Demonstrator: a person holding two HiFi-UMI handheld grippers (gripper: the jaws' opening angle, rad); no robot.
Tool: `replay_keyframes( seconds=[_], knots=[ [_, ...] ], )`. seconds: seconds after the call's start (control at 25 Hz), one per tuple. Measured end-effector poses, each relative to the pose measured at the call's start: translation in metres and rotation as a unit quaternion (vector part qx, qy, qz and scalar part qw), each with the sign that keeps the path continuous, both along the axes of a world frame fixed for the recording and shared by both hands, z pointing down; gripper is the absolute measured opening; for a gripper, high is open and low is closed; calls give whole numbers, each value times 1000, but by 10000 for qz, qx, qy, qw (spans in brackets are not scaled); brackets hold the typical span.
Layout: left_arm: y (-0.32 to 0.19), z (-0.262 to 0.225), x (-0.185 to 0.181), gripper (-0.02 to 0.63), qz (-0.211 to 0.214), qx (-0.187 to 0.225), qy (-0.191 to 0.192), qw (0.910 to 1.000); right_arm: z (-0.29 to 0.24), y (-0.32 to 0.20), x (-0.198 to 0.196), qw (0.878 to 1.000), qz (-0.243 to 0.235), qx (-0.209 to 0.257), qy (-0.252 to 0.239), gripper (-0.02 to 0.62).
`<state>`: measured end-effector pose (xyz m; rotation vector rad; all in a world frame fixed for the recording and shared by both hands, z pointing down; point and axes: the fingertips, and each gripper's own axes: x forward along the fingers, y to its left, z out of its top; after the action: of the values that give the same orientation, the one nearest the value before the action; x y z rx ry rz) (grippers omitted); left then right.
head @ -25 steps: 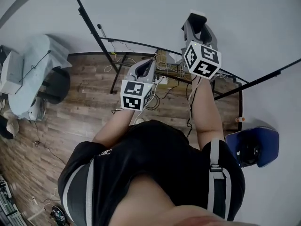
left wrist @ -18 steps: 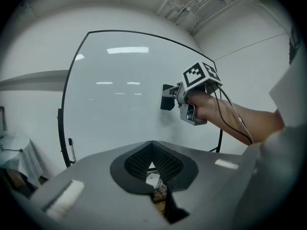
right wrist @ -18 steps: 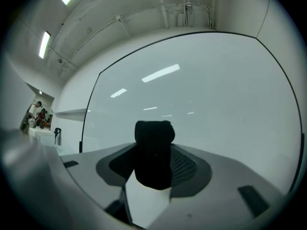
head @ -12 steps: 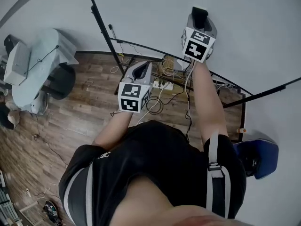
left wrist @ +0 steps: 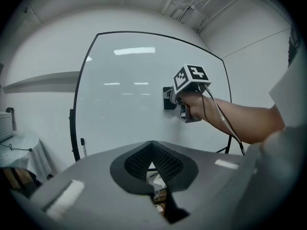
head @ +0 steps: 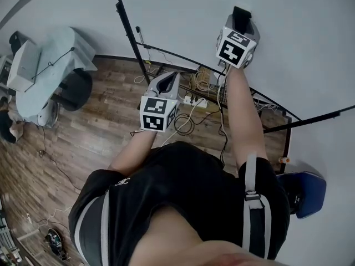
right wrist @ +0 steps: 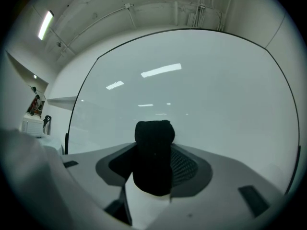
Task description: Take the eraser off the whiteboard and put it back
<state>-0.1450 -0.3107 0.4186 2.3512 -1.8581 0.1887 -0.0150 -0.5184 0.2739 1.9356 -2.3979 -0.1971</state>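
My right gripper (head: 241, 20) is shut on the black eraser (head: 242, 13) and holds it level at the whiteboard (head: 188, 15). In the left gripper view the eraser (left wrist: 168, 98) sits right at the board's face (left wrist: 124, 104), ahead of the right gripper (left wrist: 178, 98). In the right gripper view the eraser (right wrist: 153, 143) stands upright between the jaws of that gripper (right wrist: 154, 152) and hides most of one pad. My left gripper (head: 172, 76) hangs lower and further from the board, its pads (left wrist: 163, 162) closed together on nothing.
The whiteboard's black stand legs (head: 130, 35) reach down to the wooden floor (head: 89, 137). Cables and a power strip (head: 194, 101) lie under the board. A marker (left wrist: 82, 145) sits at the board's left edge. A blue chair (head: 305, 190) is at right, a pale covered machine (head: 52, 65) at left.
My right gripper with the eraser has moved up the picture toward the board and rolled slightly. The left gripper has shifted a little along with it, still shut.
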Motion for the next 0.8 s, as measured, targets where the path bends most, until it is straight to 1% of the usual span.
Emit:
replay_keyframes(
  seconds=[0.08,0.16,0.2,0.24,0.36,0.44,0.52,0.64,0.68,0.72,0.8],
  knots=[
    [-2,0,0,9,13,-11,4,10000,-1,0,-1,10000,-2,62,-9,207],
    [-3,0,1,9,46,-6,11,10000,0,1,-1,10000,-58,28,-34,207],
    [-3,-1,2,9,53,6,18,10000,0,1,-1,9999,-124,8,-74,215],
    [-4,-2,2,9,51,30,30,10000,0,2,-2,9997,-219,-1,-136,242],
    [-7,-3,3,9,47,117,60,9999,-1,8,-4,9978,-571,77,-317,276],
    [-7,2,6,9,83,89,55,9999,-1,19,-2,9963,-702,274,-423,288],
    [-7,5,8,9,133,44,66,9999,-7,33,4,9930,-816,581,-630,288],
    [-10,2,14,9,214,44,135,9997,-23,60,11,9829,-1066,1087,-1032,288],
    [-11,0,17,9,247,48,145,9996,-28,69,16,9798,-1101,1229,-1127,285],
    [-11,-1,21,9,284,54,152,9995,-33,77,22,9776,-1098,1346,-1184,263],
    [-12,-2,28,9,364,73,161,9992,-39,93,36,9750,-1030,1541,-1226,164]
  ],
)
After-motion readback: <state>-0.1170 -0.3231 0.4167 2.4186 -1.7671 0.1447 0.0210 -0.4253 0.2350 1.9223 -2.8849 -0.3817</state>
